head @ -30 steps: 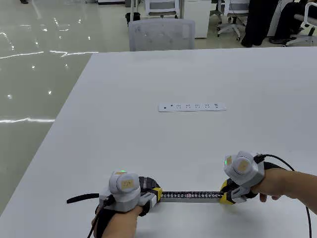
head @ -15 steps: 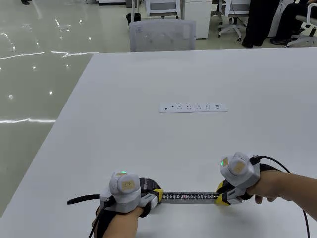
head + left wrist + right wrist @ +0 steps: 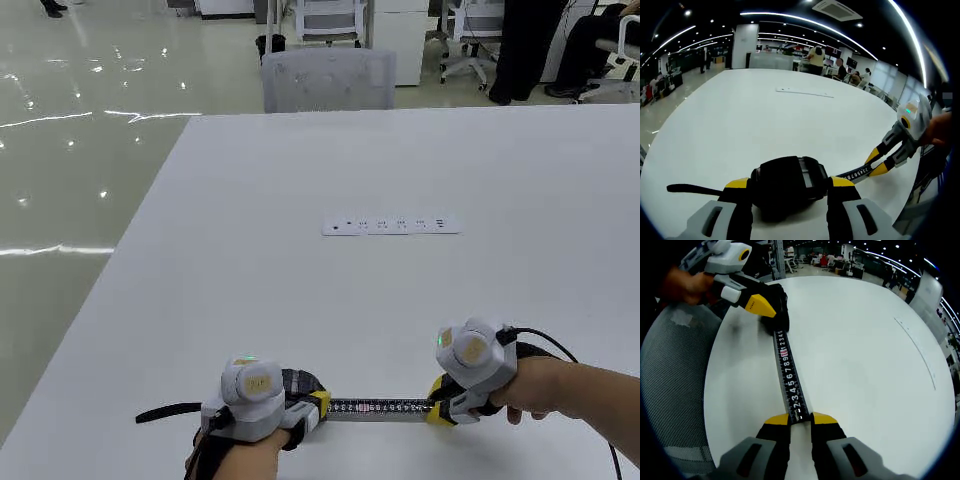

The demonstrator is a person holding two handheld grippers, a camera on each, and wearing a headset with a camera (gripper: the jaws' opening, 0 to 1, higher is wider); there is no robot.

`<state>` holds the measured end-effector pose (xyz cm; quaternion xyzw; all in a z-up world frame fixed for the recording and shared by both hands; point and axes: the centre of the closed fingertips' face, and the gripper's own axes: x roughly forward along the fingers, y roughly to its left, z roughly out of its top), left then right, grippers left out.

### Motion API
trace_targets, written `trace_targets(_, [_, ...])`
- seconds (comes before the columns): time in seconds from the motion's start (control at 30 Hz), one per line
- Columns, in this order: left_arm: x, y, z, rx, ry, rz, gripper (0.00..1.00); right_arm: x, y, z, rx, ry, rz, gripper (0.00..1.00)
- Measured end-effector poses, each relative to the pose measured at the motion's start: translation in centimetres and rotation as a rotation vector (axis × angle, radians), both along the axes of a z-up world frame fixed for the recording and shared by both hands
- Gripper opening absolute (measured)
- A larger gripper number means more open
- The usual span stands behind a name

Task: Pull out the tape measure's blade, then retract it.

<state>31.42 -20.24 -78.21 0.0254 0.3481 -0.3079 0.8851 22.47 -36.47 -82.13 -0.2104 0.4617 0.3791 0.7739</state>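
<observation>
The right gripper [image 3: 800, 419] has its yellow-tipped jaws almost closed, pinching the free end of the blade [image 3: 788, 375]. The left gripper [image 3: 790, 185] clamps the black tape measure case [image 3: 789, 182], with its jaws spread to the case's width. The case sits on the white table [image 3: 400, 160] near the front edge, on the person's left. From it the blade runs flat along the tabletop to the right gripper, numbers facing up (the low numbers lie at the pinched end). A black wrist strap [image 3: 165, 408] trails from the case off to the left.

The main risk, as I judge it, is the narrow pinch at the tip. If it slips, the spring would whip the blade back and slam the hook into the case. A loose hold on the left side could let the case twist or drag toward the right gripper. Raising either end unevenly could kink the blade. Farther across the table a power strip [image 3: 391, 224] lies well apart, and a chair [image 3: 325, 80] stands beyond the far edge. Neither looks likely to interfere.
</observation>
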Motion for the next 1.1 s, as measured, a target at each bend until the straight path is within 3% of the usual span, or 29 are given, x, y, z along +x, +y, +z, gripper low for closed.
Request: trace_targets(1.1, [0.0, 0.0, 0.0, -0.001, 0.008, 0.004, 0.56, 1.1, 1.9, -0.1, 0.01, -0.013, 0.02, 0.14])
